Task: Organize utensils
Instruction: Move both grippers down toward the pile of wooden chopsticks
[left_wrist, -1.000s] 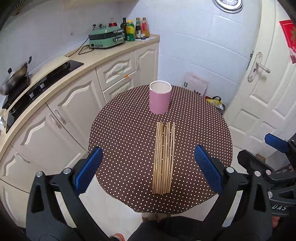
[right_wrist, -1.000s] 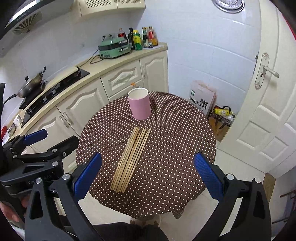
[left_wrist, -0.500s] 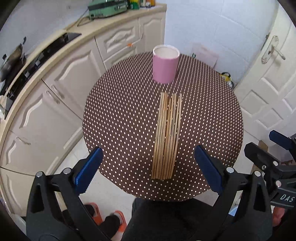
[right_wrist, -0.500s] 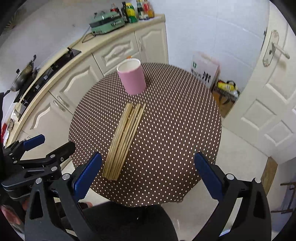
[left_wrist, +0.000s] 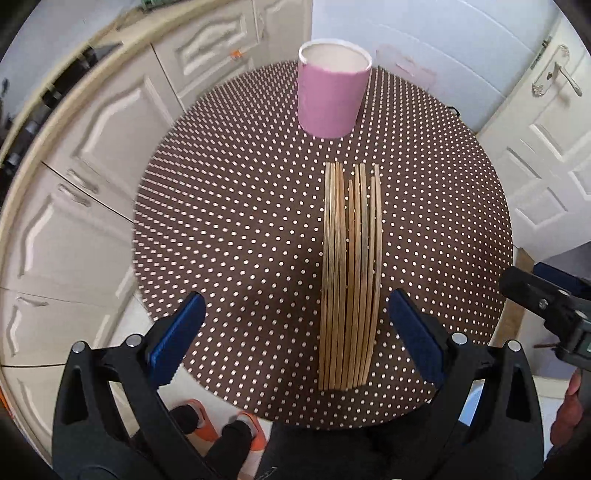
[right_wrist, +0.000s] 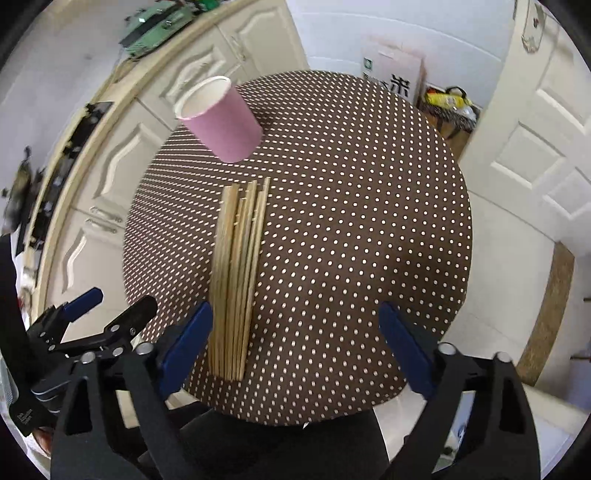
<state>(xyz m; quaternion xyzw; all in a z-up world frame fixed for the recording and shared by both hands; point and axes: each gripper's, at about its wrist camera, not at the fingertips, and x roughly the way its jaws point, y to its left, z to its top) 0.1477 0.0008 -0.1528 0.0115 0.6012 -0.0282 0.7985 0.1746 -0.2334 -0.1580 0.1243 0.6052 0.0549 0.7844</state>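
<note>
So your chopsticks (left_wrist: 351, 280) are lying flat in one loose bundle on the polka-dot table (left_wrist: 229, 229), long axis running straight away from you toward the pink cup (left_wrist: 334, 96), which stands upright just past their far tips. That's the relation the next move turns on: both tongs look along the sticks, not across them.

Your left gripper (left_wrist: 295, 336) is spread wide with nothing in it, and the near ends of the sticks sit between its fingers, closer to the right-hand pad (left_wrist: 413, 339). Your right gripper (right_wrist: 295, 339) is also wide open and empty, but the bundle (right_wrist: 236, 280) lies off by its left pad (right_wrist: 184, 343), not centered.

I'd say the left one is better lined up for the grab. Pinch near the close ends, since the sticks aren't perfectly flush and a few could slip out.
</note>
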